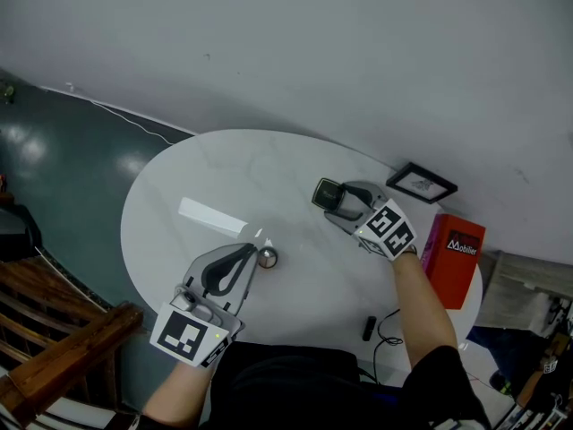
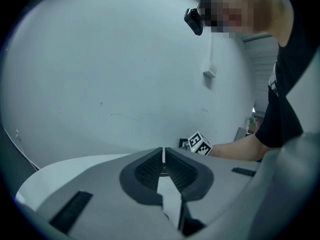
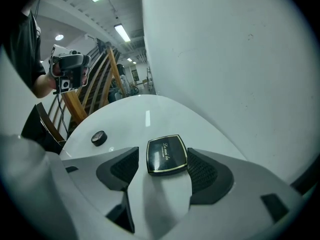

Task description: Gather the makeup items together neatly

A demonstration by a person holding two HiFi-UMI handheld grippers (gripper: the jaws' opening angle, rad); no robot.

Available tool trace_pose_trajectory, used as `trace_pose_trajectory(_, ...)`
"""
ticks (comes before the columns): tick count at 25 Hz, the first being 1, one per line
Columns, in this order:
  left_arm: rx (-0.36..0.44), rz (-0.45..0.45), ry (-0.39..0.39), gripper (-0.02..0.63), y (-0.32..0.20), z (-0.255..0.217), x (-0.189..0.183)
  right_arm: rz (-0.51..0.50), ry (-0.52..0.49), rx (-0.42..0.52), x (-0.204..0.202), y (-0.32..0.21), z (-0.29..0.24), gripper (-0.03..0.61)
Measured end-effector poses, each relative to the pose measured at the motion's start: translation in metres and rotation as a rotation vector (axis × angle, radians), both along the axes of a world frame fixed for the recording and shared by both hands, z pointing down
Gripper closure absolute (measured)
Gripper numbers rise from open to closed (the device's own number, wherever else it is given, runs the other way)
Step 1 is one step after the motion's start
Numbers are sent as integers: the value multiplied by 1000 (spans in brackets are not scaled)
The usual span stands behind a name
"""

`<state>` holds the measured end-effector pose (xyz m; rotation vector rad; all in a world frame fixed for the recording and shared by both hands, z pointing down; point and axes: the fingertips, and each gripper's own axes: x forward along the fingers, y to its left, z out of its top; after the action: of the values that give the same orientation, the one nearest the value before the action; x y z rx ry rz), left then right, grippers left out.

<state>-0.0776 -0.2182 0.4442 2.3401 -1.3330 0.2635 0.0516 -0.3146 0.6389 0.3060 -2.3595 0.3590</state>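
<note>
table (image 1: 206,173): white, oval, set against a pale wall; every place below is given off it
compact (image 1: 328,193): black, square, gold rim, lid shut, script on top; lies flat on the table, right of its middle, toward the wall side (image 3: 167,155)
round pot (image 1: 267,258): small, dark with a shiny top; stands on the table near its middle, toward the person's side, well apart from the compact (image 3: 99,137)
right gripper (image 1: 340,202): over the table's right half, tilted down at the compact
right jaws: wide apart (image 3: 163,165), compact sits between them; clear gap to one pad, other pad just beside the compact's edge, no squeeze visible
left gripper (image 1: 252,253): over the table's near-left part, tips just beside the round pot in the head view
left jaws: closed together, only a thin slit between the pads, nothing gripped (image 2: 163,156)
pot contact: right gripper view shows the pot standing on the table by itself, nothing on it
picture frame (image 1: 421,183): black, lying at the table's far-right edge by the wall
red box (image 1: 453,256): upright at the table's right edge, white print on it
small black item (image 1: 369,328): on the table's near edge, thin cable (image 1: 389,322) just beside it
wooden rail (image 1: 63,348): off the table, lower left
</note>
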Motion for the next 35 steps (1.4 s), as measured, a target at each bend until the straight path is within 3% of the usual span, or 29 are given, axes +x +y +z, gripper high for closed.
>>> trace_pose_trajectory(6, -12, -3, -1, 588, 6, 2, -2, -6, 56, 110, -5, -5, 4, 301)
trace_pose_trajectory(15, -28, -18, 12, 588, 13, 3, -7, -94, 154, 58, -4, 5, 28, 291)
trace_pose_trajectory(22, -1, -15, 14, 588, 16, -10, -8, 31, 103, 31, 3, -4, 20, 296)
trace_pose_trajectory(35, 66, 49, 36, 588, 46, -41, -12, 59, 7, 85, 3, 51, -57, 296)
